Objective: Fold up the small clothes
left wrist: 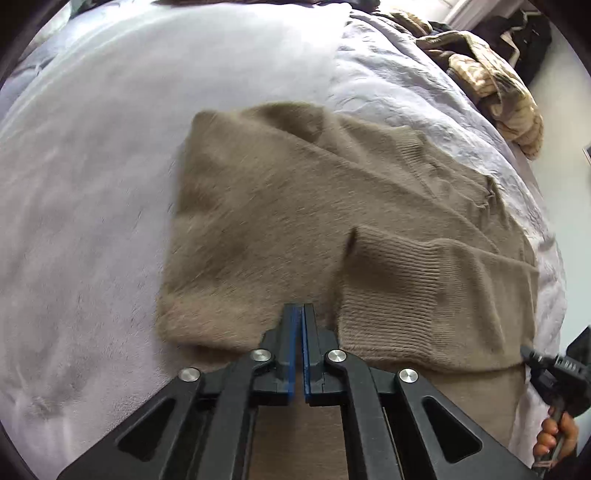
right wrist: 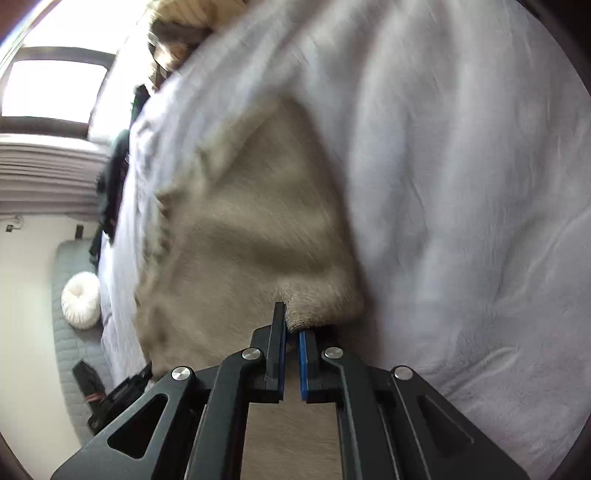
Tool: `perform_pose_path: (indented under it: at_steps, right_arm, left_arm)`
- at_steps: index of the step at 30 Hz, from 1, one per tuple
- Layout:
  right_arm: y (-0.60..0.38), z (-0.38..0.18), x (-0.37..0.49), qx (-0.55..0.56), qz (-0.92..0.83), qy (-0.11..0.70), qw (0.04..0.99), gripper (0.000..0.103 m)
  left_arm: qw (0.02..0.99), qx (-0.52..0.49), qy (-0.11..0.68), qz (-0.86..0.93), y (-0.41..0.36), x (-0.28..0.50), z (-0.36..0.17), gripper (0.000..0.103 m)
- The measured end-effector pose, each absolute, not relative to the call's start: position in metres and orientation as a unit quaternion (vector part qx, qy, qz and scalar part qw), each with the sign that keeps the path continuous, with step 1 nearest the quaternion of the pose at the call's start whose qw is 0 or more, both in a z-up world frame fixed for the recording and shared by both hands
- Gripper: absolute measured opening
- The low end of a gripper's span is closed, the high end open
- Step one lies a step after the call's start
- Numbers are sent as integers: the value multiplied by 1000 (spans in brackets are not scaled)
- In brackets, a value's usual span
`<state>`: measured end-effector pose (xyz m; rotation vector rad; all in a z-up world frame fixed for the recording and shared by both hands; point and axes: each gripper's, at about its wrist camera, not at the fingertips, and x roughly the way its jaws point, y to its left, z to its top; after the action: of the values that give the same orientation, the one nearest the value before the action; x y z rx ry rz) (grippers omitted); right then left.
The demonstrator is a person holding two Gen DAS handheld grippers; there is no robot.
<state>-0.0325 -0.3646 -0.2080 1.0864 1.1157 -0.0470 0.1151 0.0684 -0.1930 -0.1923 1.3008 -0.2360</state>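
A taupe knit sweater [left wrist: 295,206] lies folded on a pale lavender blanket [left wrist: 92,184], with a ribbed cuff [left wrist: 406,280] laid over its near right part. My left gripper [left wrist: 300,308] is shut, its blue pads together at the sweater's near edge, where they pinch the fabric. In the right wrist view the same sweater [right wrist: 251,221] stretches away from me. My right gripper [right wrist: 291,321] is shut on a bunched fold of its edge, and the fabric hides the right fingertip. At the lower right of the left wrist view, a hand [left wrist: 554,435] holds the right gripper [left wrist: 546,365].
A crumpled beige patterned garment [left wrist: 491,85] and dark clothes [left wrist: 524,33] lie at the bed's far right. Beside the bed are a window [right wrist: 55,88], a white round cushion [right wrist: 81,301] on a grey quilted mat [right wrist: 66,350], and a black object [right wrist: 88,384].
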Motion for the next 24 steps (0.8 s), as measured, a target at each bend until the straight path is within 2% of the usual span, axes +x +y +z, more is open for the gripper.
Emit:
perform_pose_path:
  at_steps: [5,9,14,18,24]
  right_arm:
    - [-358,-195,-49,441,-3,540,717,9]
    - [-376,-175,-54,422,-22,512,748,10]
    - [-399,-186,-40,448,-44,505,736,14]
    - [-397,-195,-29,386,-80,552,735,14]
    - [-383,-161,-34,345,-86,533,768,17]
  left_arm:
    - [799,-60,592,-91,68,111,-172,6]
    - [802,-20,588,-101,59,108,-159,6]
    - [804,-3,586,-95,49,109,-155,6]
    - [810,-7,577,-110,39,105,-146,6]
    - [811,28,567,-138,12,110,-141,6]
